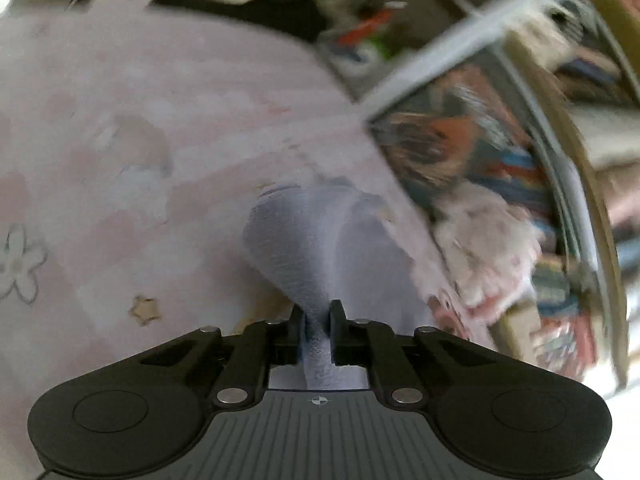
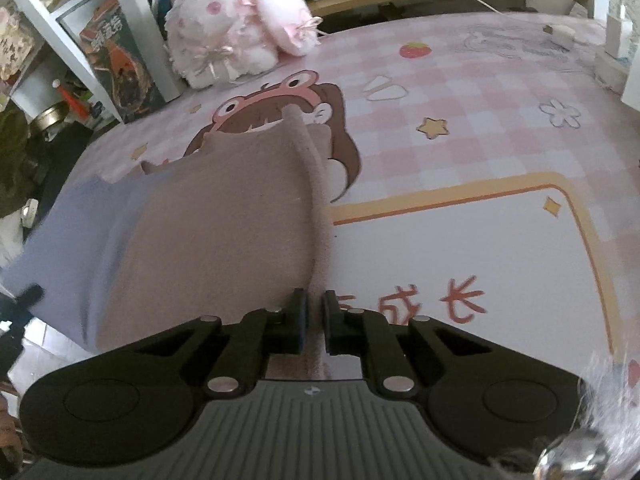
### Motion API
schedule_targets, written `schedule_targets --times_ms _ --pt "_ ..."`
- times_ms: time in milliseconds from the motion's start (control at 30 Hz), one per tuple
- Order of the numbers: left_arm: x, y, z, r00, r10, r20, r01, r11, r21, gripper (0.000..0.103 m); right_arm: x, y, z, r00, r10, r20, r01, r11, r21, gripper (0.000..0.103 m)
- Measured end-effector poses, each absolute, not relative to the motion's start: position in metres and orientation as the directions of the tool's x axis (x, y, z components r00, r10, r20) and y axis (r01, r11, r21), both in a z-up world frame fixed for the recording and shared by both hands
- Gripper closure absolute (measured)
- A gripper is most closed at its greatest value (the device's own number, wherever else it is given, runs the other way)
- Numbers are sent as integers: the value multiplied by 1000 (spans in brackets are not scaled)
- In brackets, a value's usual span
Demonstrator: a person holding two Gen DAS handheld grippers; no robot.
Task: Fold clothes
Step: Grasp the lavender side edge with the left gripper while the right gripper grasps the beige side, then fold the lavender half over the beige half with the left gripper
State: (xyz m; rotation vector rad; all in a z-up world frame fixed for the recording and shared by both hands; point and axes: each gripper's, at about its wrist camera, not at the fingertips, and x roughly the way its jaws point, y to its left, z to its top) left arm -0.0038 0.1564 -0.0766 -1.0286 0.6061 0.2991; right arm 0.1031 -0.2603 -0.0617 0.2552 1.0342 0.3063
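Observation:
A soft garment lies on the pink checked table cover [image 2: 460,92]. In the right wrist view the garment [image 2: 224,220] looks taupe, with a lavender part [image 2: 80,232] hanging toward the left edge. Its raised right hem runs down into my right gripper [image 2: 314,300], which is shut on it. In the blurred left wrist view a bunched lavender fold of cloth [image 1: 304,240] rises from the cover [image 1: 120,100] into my left gripper [image 1: 318,312], whose pads pinch it. Whether both grippers hold the same piece cannot be told.
A pink and white plush toy [image 2: 236,28] sits at the far left of the table; it also shows in the left view as the plush toy [image 1: 484,252]. Books [image 2: 116,60] and a white shelf frame [image 2: 48,28] stand beyond the table's left edge. A small white charger [image 2: 562,34] lies far right.

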Motion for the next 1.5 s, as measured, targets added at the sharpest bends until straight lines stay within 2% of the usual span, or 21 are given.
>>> schedule_targets --times_ms 167,200,267,633,767,833,900,967,1000,1033,1267,1367,1433,1500 --pt "1 170 -91 810 -85 -581 -500 418 -758 80 104 -249 -62 477 362 -801 -138 931 338 94" --pt "3 171 -94 808 -95 -581 -503 401 -765 74 104 -249 -62 477 358 -802 -137 932 335 94" --pt "6 174 -100 811 -109 -574 -507 356 -785 73 104 -247 -62 478 352 -805 -134 935 329 94" --pt "18 197 -110 825 -153 -544 -500 254 -828 74 105 -241 -61 484 320 -814 -107 946 307 94" --pt "21 199 -111 828 -149 -541 -494 262 -829 80 106 -237 -61 489 313 -814 -106 948 300 93" --pt "24 200 -113 823 -146 -550 -501 273 -822 90 106 -235 -60 491 305 -816 -116 951 286 93" --pt "25 202 -110 822 -133 -554 -499 301 -813 91 106 -233 -59 489 298 -820 -130 954 270 92" --pt "26 204 -105 825 -114 -554 -493 336 -802 91 110 -233 -56 491 284 -824 -141 959 246 83" --pt "26 205 -102 826 -105 -554 -490 353 -797 91 113 -234 -55 495 277 -823 -141 961 239 75" --pt "26 208 -101 826 -102 -555 -487 368 -792 91 116 -235 -53 501 278 -820 -141 961 239 73" --pt "30 215 -97 803 -112 -586 -488 441 -753 91 146 -222 -49 514 334 -790 -220 942 255 73" --pt "30 209 -94 804 -81 -589 -498 449 -742 91 158 -214 -54 493 356 -794 -265 931 253 74" --pt "30 200 -82 816 -49 -577 -484 490 -725 92 163 -212 -58 470 384 -794 -294 917 270 83" --pt "30 190 -69 827 -18 -561 -467 532 -706 92 165 -215 -60 451 417 -789 -323 900 292 86"
